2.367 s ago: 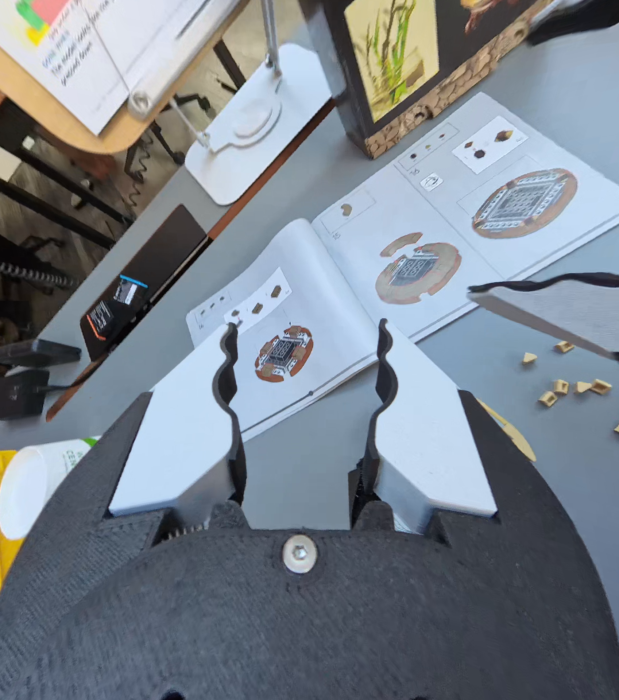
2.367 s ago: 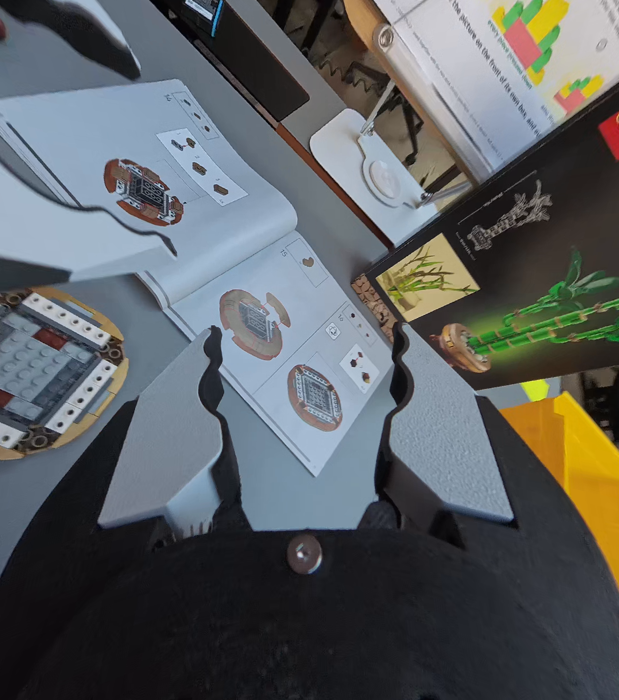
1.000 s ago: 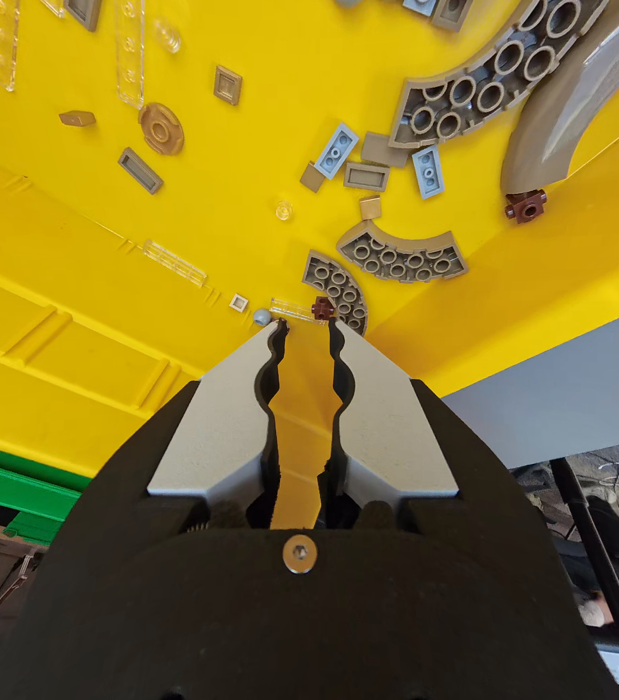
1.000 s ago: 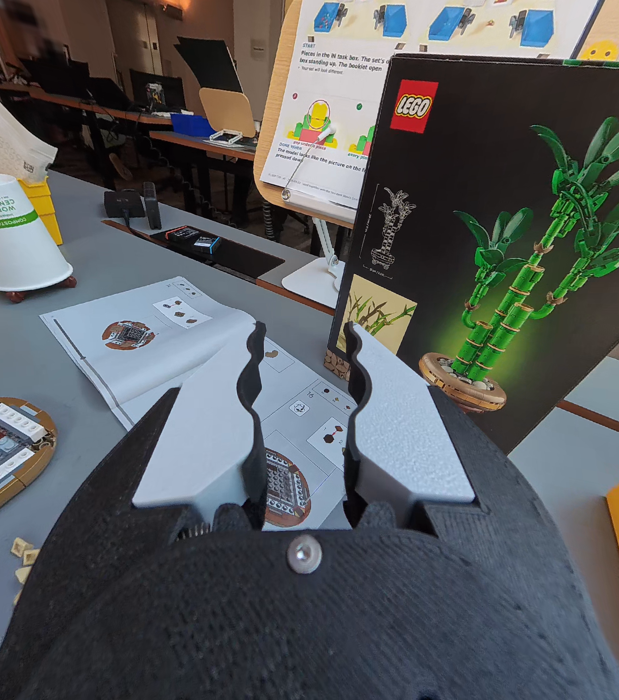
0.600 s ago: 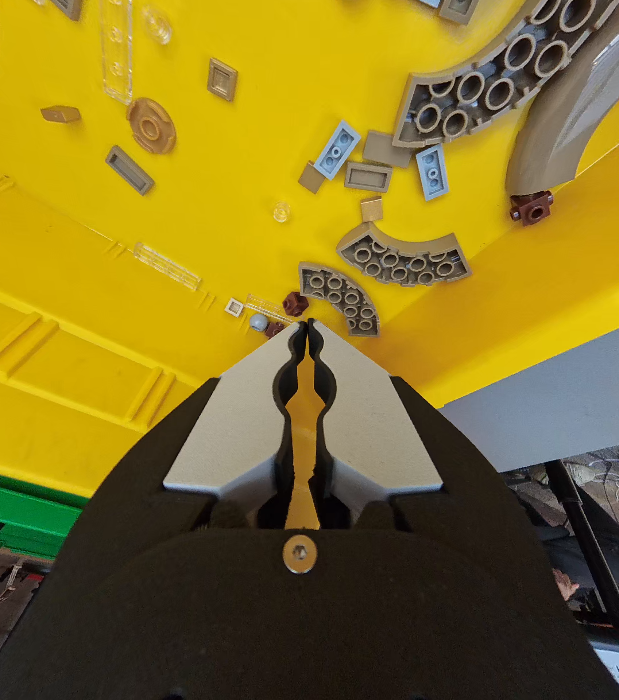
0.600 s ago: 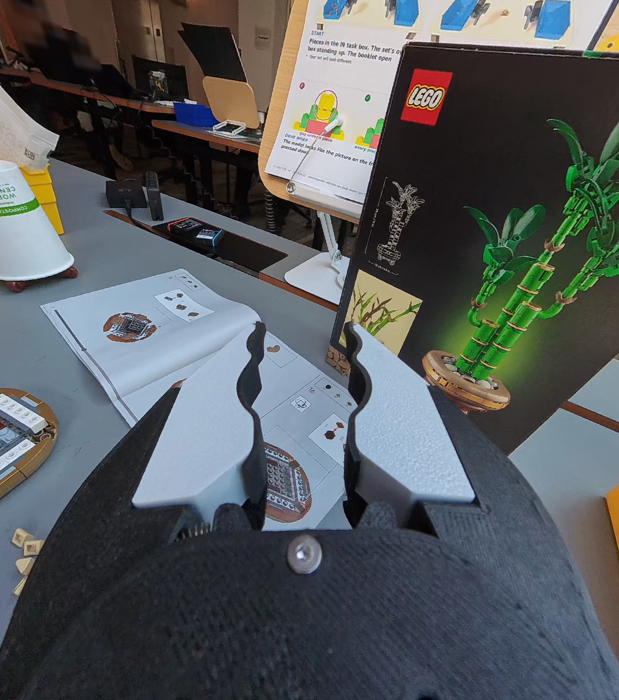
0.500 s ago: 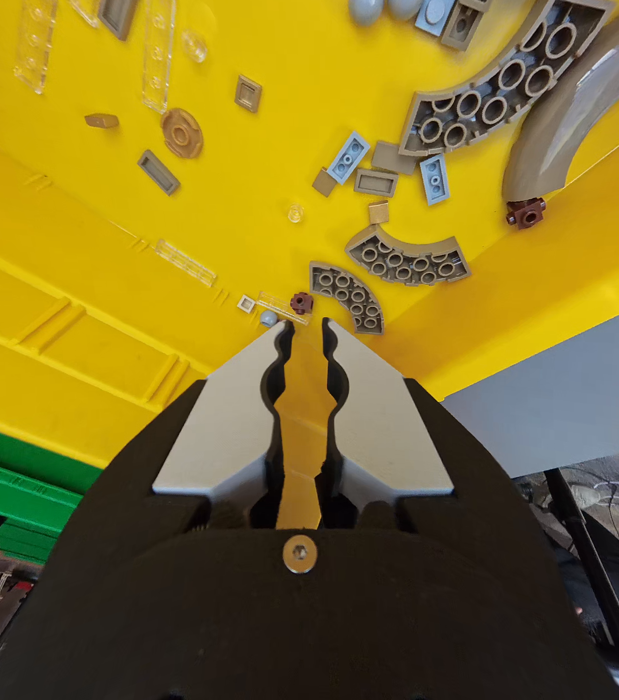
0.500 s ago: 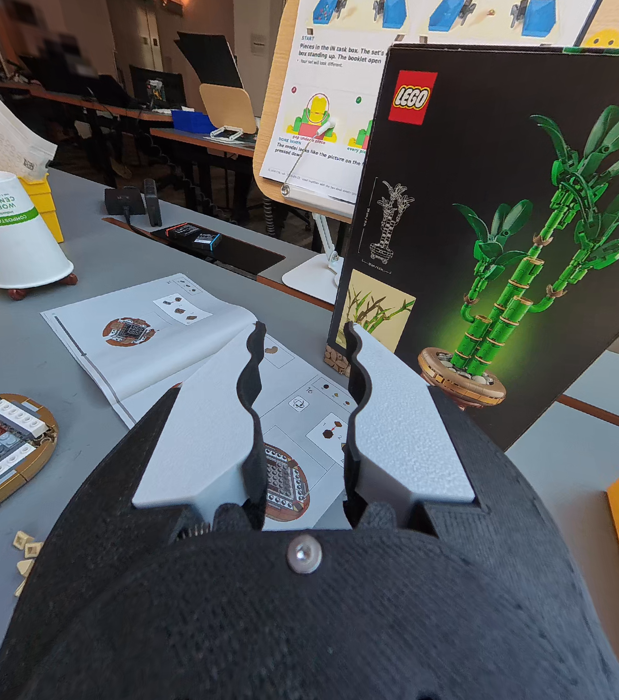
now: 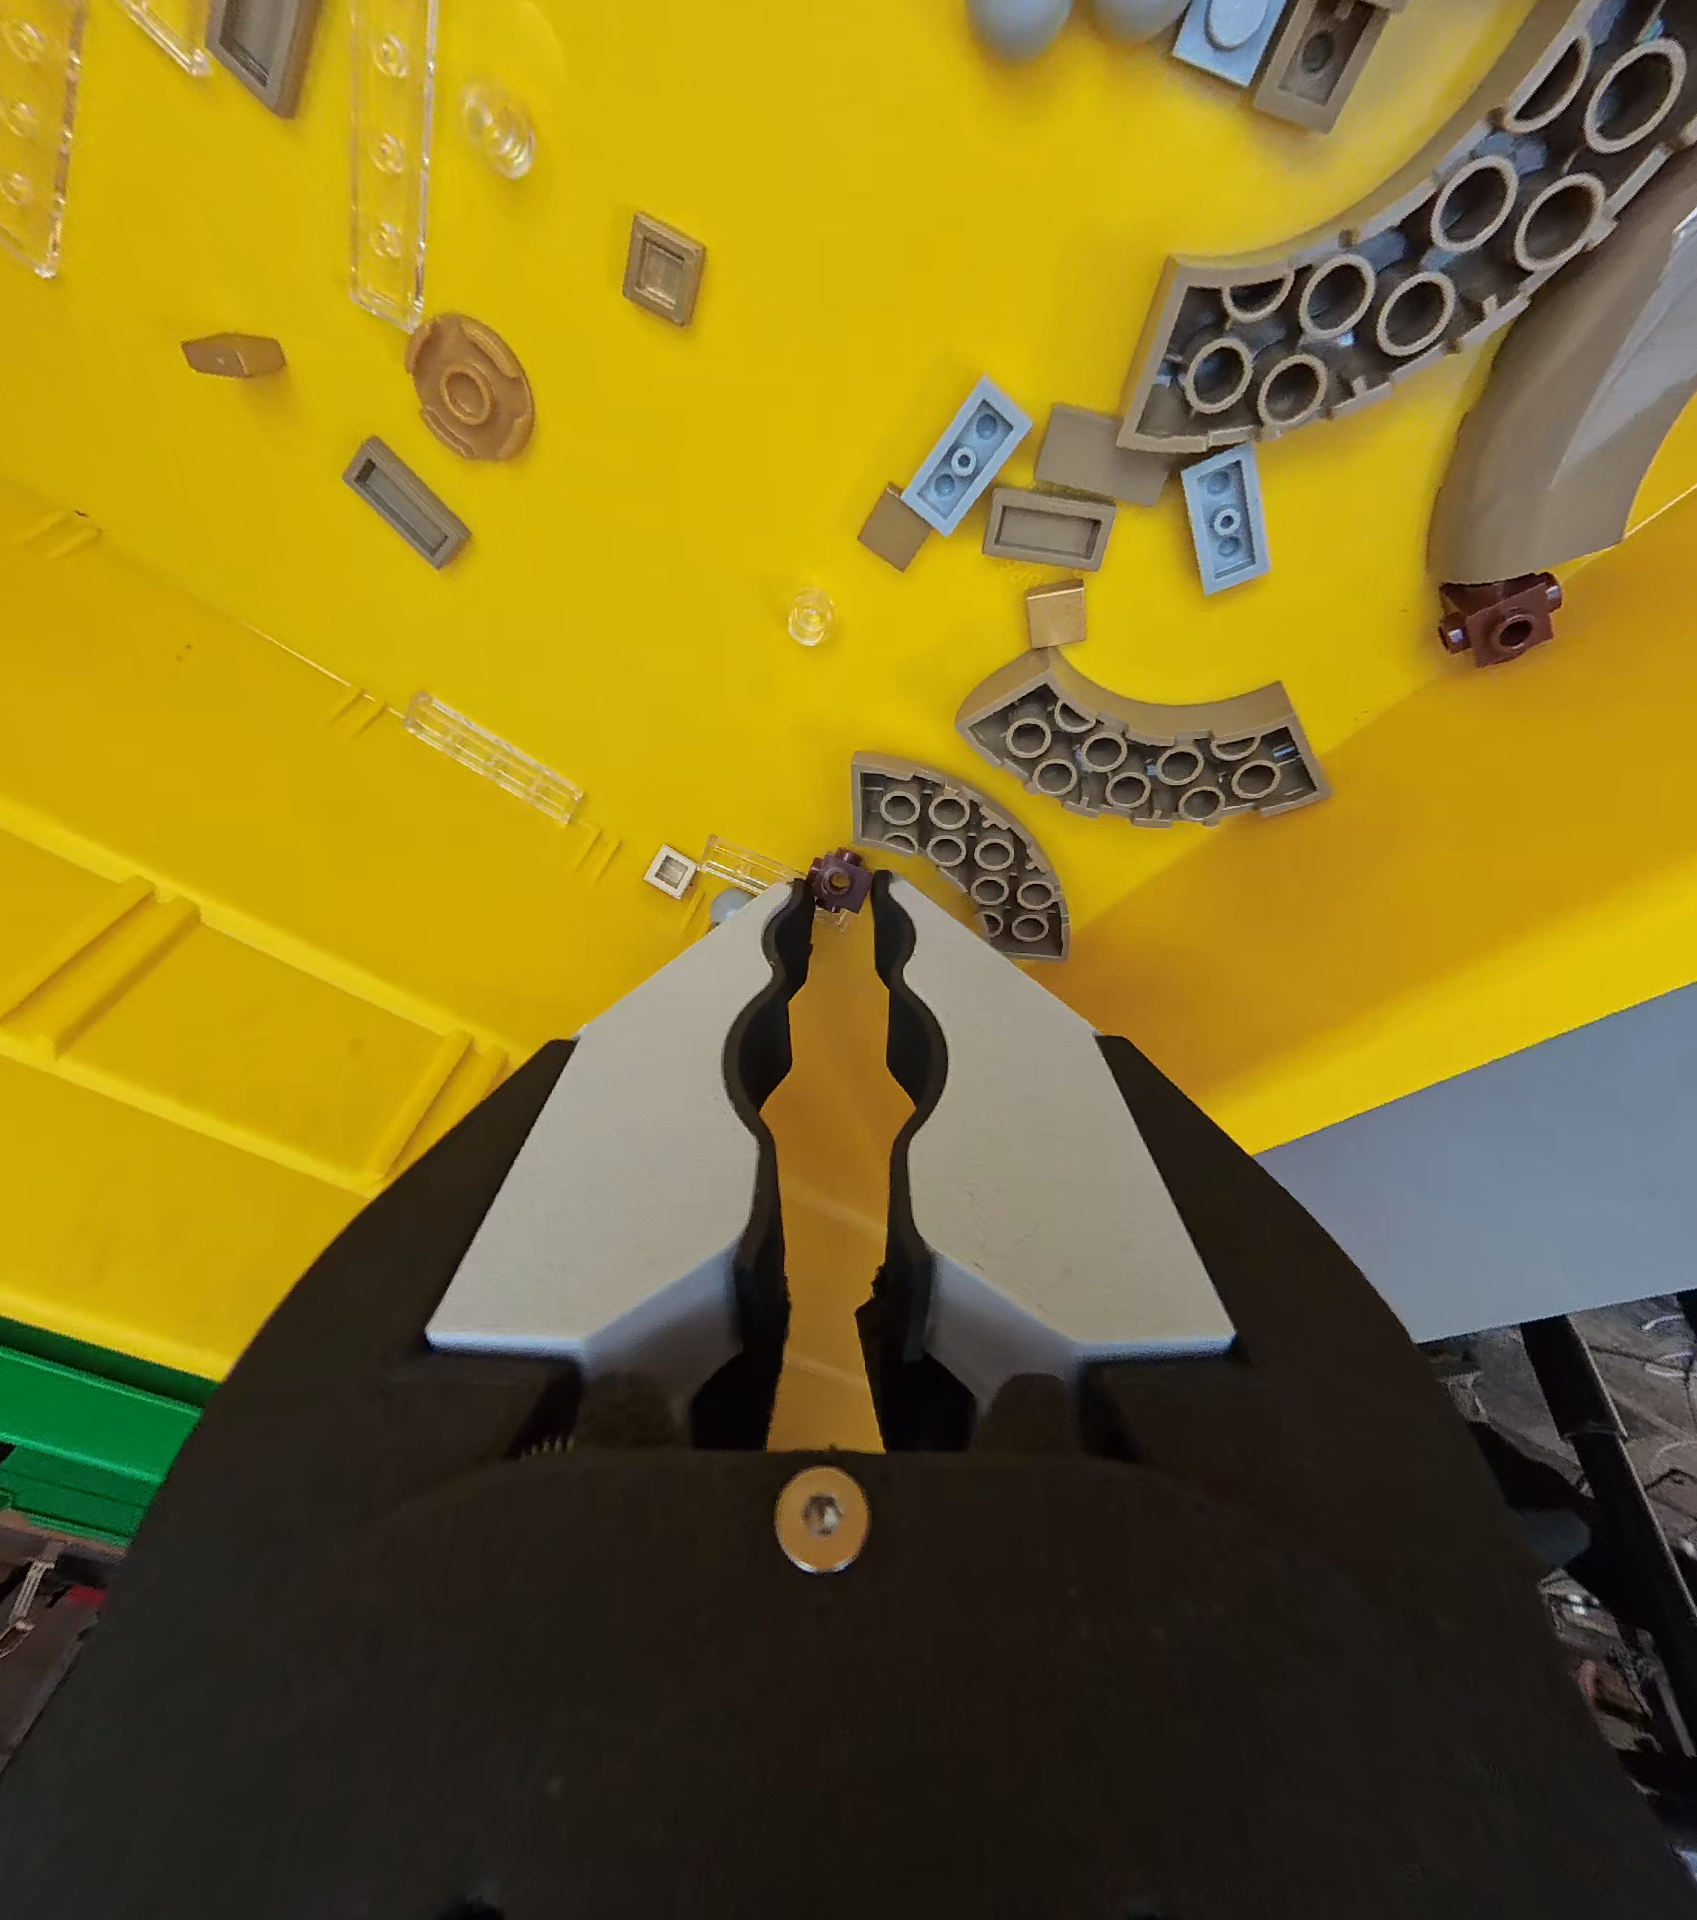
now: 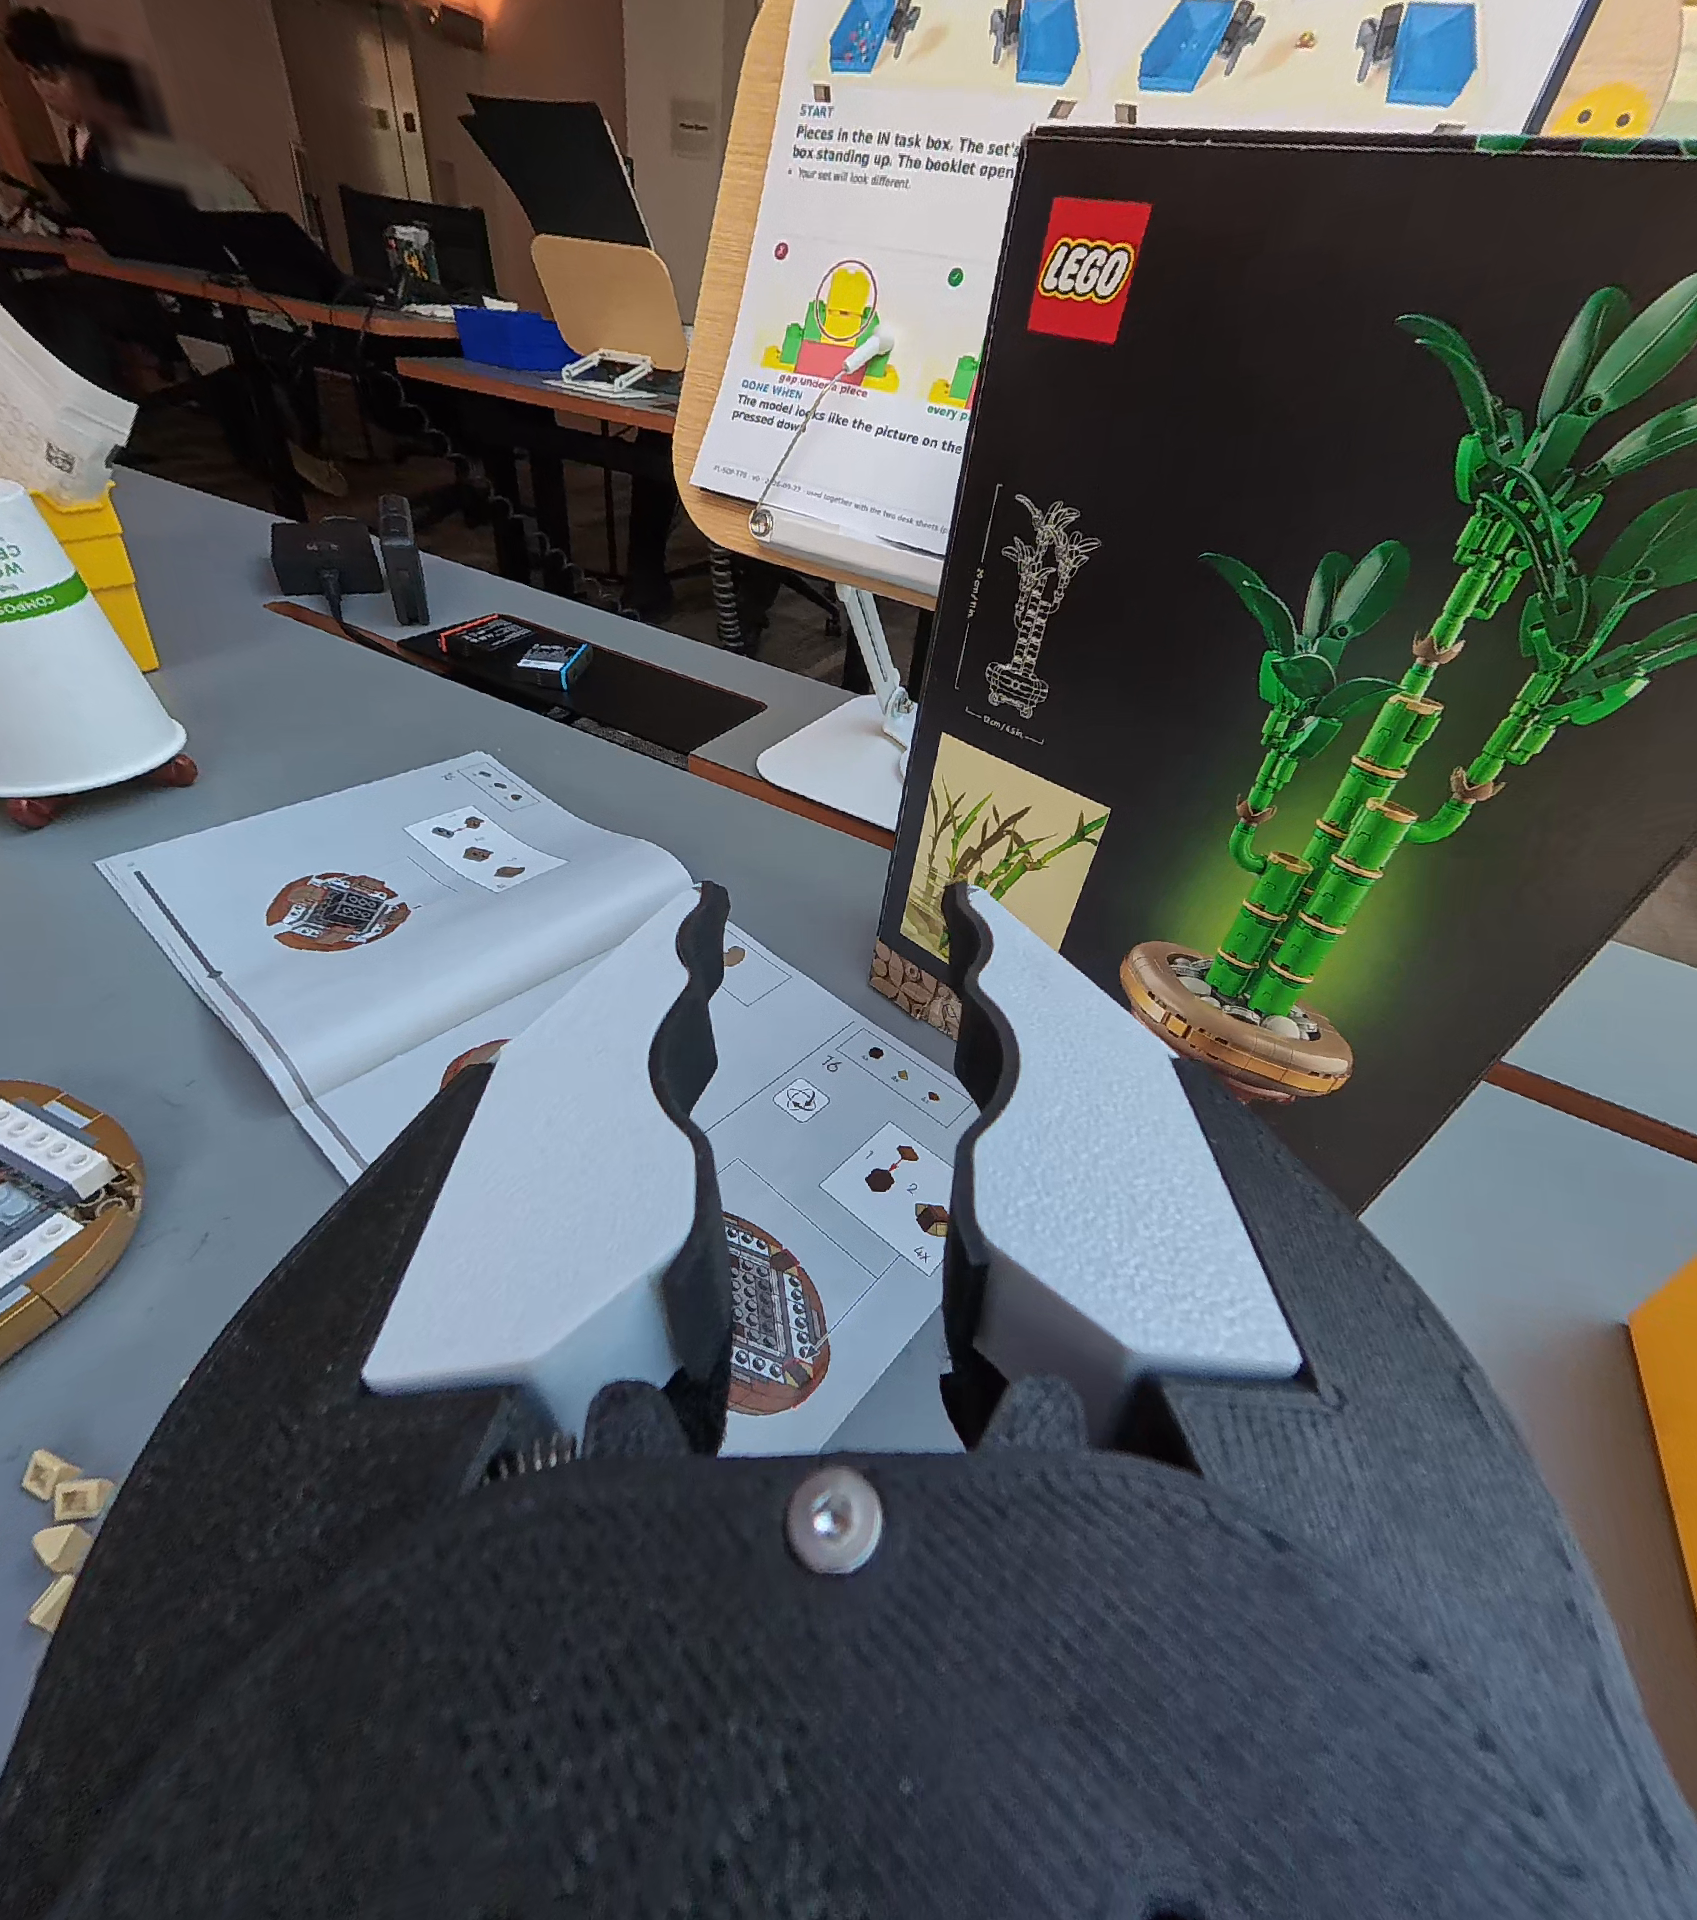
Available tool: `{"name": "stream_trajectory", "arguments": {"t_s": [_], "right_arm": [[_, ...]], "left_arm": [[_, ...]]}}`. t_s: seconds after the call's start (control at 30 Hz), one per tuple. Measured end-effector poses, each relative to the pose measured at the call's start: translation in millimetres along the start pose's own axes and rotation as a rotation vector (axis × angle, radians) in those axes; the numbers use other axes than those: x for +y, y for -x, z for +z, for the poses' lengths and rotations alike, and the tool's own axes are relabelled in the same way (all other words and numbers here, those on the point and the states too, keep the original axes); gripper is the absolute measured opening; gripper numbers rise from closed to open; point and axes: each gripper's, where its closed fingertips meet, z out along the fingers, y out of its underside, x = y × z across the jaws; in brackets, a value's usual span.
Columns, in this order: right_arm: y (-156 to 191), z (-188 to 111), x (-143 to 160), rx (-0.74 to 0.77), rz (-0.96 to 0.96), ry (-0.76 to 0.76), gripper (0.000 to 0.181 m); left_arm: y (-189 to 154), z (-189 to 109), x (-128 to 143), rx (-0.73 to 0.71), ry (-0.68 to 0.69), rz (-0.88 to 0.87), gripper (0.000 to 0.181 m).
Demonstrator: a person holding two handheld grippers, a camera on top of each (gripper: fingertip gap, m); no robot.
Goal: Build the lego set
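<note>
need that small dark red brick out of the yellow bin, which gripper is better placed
Left. The left gripper is inside the yellow bin, with the small dark red brick between its fingertips. The right gripper hovers open over the instruction booklet.

Office-type workroom, probably a shared data-collection lab. Rows of long desks with monitors are running across the dim background, a blurred person is sitting there. A grey table is carrying a clipboard stand showing an instruction sheet, a power adapter, an upturned paper cup, and yellow parts bins. Cables are hanging under the far desks.
</note>
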Motion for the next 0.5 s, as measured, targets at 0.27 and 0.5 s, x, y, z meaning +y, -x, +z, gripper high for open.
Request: {"name": "stream_trajectory", "arguments": {"t_s": [0.27, 0.5], "right_arm": [[-18.5, -11.8, -10.8, 0.073, -0.002, -0.059, 0.042], [-37.3, -16.8, -5.1, 0.172, -0.08, -0.053, 0.042]], "left_arm": [[23.4, -75.4, -19.8, -0.242, -0.196, -0.117, 0.01], [-170.3, -235.0, -228.9, 0.004, -1.009, 0.057, 0.01]]}}
